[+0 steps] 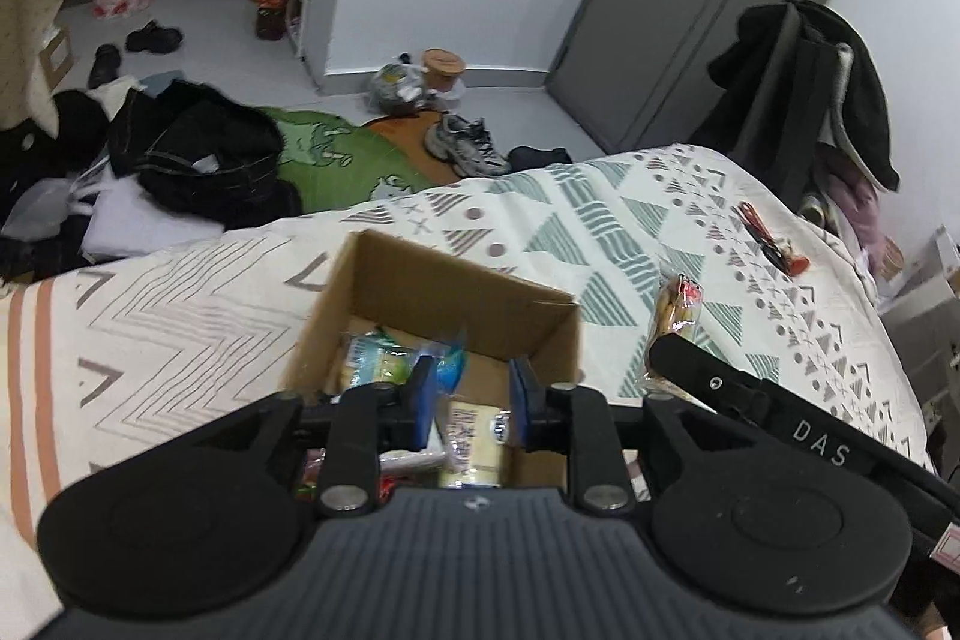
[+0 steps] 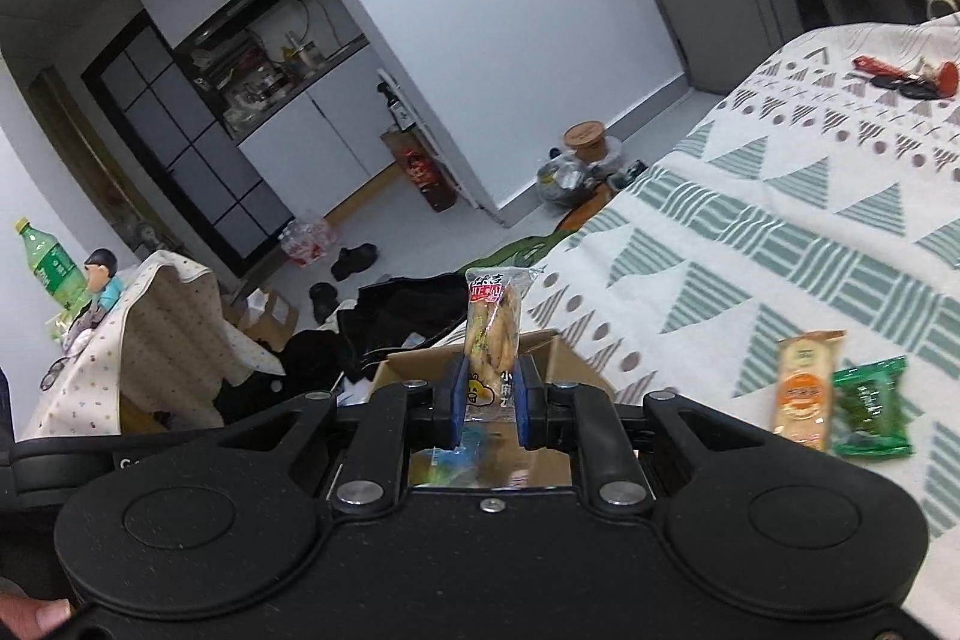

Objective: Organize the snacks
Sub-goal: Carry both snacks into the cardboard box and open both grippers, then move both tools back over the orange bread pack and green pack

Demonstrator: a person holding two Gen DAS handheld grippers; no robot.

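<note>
Patterned bedspread [image 1: 600, 214] fills most of what we see, and on it sits our landmark, an open cardboard box [image 1: 447, 289] with wrapped snacks inside. Over the box our left gripper [image 1: 469, 394] hangs with its jaws apart, gripping nothing. Beside the box our right gripper [image 2: 489, 397] is clamped on a clear bag of biscuit sticks [image 2: 493, 325], held upright above the box's rim. Well away from the box lie an orange packet [image 2: 804, 388] and, touching it, a green packet [image 2: 873, 409].
</note>
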